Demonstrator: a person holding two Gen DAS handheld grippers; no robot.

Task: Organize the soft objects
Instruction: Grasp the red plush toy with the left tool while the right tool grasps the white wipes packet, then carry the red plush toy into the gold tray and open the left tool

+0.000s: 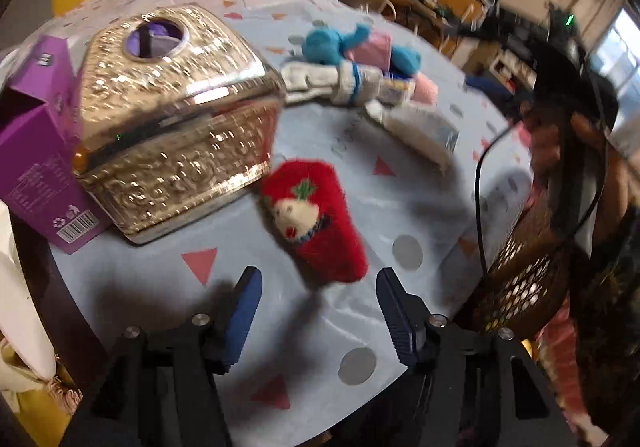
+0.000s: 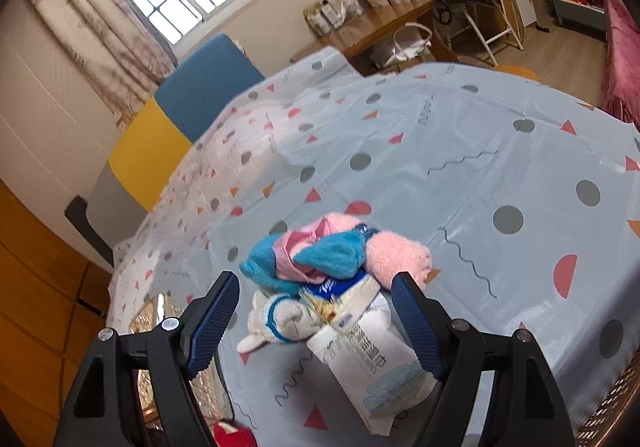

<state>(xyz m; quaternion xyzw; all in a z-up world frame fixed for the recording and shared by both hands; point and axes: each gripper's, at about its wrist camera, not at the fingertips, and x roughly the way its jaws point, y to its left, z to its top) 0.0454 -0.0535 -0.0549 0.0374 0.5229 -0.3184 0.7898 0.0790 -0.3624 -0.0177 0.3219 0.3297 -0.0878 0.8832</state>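
Observation:
A red plush stocking [image 1: 316,215] with a small face lies on the dotted tablecloth [image 1: 400,183], and its lower end is just ahead of my left gripper [image 1: 316,273], which is open and not touching it. Farther back lies a pile: a blue and pink plush [image 1: 352,47], a grey-white glove [image 1: 340,81] and a white tissue pack [image 1: 420,131]. My right gripper [image 2: 315,277] hangs open over the same pile, above the blue and pink plush [image 2: 316,259], a pink towel roll [image 2: 400,255], the glove [image 2: 280,319] and the tissue pack [image 2: 376,363].
A gold embossed tissue box [image 1: 176,119] and a purple carton [image 1: 36,151] stand at the left. A brown mesh basket [image 1: 520,279] sits at the table's right edge beside a person's hand [image 1: 552,151]. Chairs and desks stand beyond the table.

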